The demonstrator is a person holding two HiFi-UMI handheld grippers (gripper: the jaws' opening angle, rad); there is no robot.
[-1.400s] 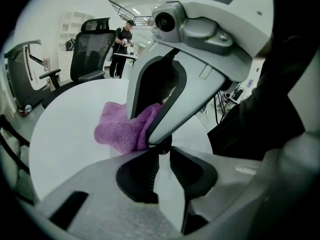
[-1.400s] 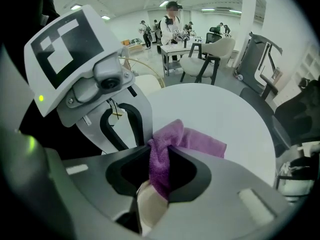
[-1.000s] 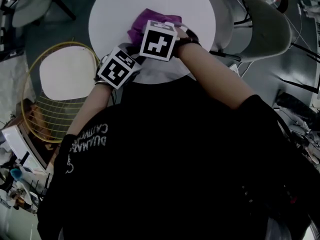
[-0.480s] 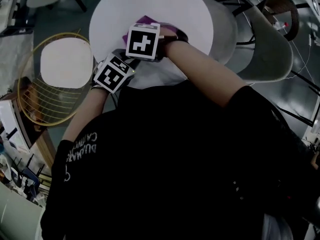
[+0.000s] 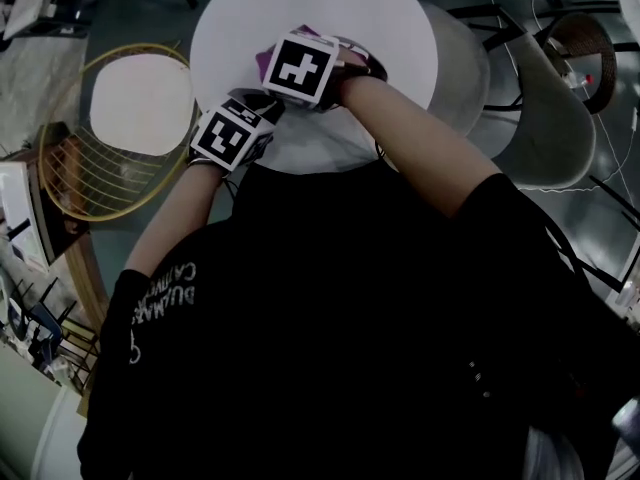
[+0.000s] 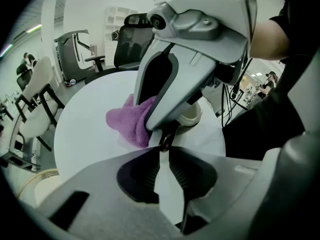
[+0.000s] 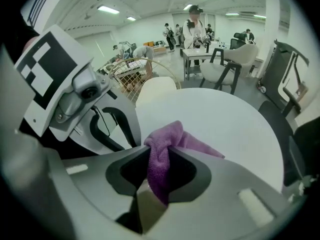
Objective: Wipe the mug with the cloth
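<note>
Moved: right gripper [image 7: 159,149] has slid over the cloth [image 6: 127,124], hiding more of it; left gripper [image 6: 164,151] fingers [image 6: 137,176] have just been closing.
Fingers: right clamped on cloth; left a narrow slit, nothing seen pinched.
Mug [image 6: 192,115]: on worktop [image 5: 380,28], just beyond left tips, behind right gripper.
Technique: press cloth firmly round the mug wall while steadying the mug.
Writing: sleeve [image 5: 165,298] print upside down, unreadable.
</note>
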